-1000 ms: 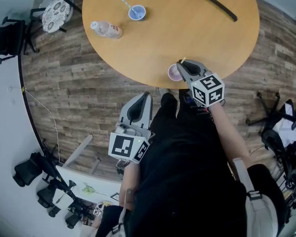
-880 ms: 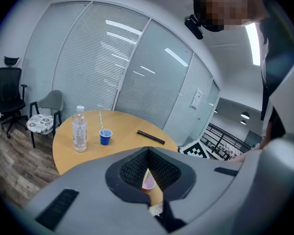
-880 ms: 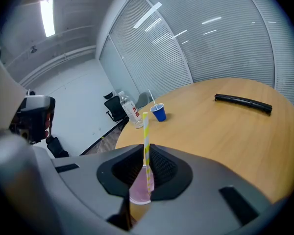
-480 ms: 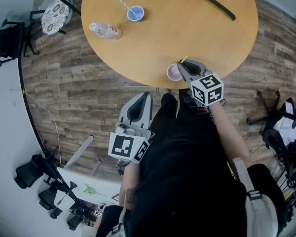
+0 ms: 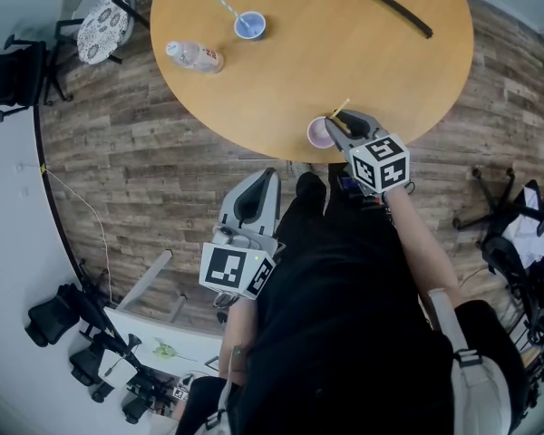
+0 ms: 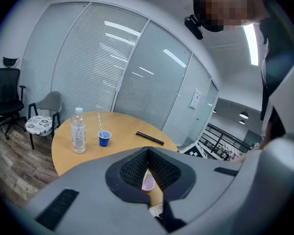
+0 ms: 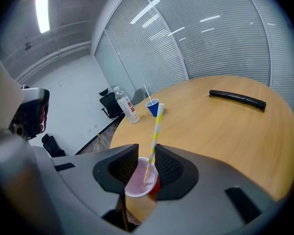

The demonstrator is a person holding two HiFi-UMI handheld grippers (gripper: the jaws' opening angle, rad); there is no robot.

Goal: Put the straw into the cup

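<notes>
Round, smooth light-wood tabletop (image 5: pixel 344 53). Pink paper cup (image 7: pixel 137 184) sits at its 6 o'clock edge. Yellow-white striped paper straw (image 7: pixel 156 136) stands inside, leaning toward 1 o'clock. Right gripper (image 7: pixel 146 163) jaws have just been opening and are now wide, with the straw loose between them. Left gripper (image 6: pixel 148 153) jaws together, empty. Risk: ribbed pads snag the straw and tip the light cup off the edge.

Straw (image 7: pixel 154 140) striped yellow-white; cup (image 7: pixel 132 186) pink (red outside).

Red print on the water bottle (image 7: pixel 125 105) label, too small to read.
</notes>
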